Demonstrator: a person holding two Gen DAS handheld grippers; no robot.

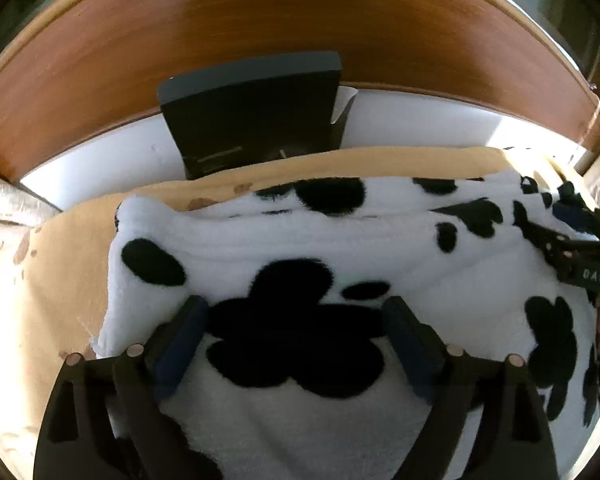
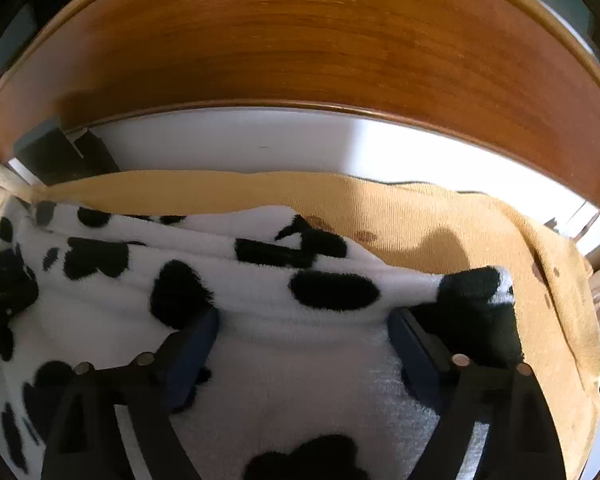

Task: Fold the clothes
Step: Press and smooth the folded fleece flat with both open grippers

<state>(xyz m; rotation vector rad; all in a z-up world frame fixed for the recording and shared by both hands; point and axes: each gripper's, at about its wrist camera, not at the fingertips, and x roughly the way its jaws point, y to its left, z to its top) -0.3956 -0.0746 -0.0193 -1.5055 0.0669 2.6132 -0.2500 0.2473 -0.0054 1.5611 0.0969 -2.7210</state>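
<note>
The fleece (image 1: 340, 240) lies right under both grippers, long side running left to right. The left gripper (image 1: 296, 320) and right gripper (image 2: 304, 332) have fingers wide apart, holding nothing.

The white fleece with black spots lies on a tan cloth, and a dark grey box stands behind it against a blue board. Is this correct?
Almost. The fleece lies on the tan cloth and the dark grey box stands behind, but the board is brown wood, not blue; the left wrist view shows it.
</note>
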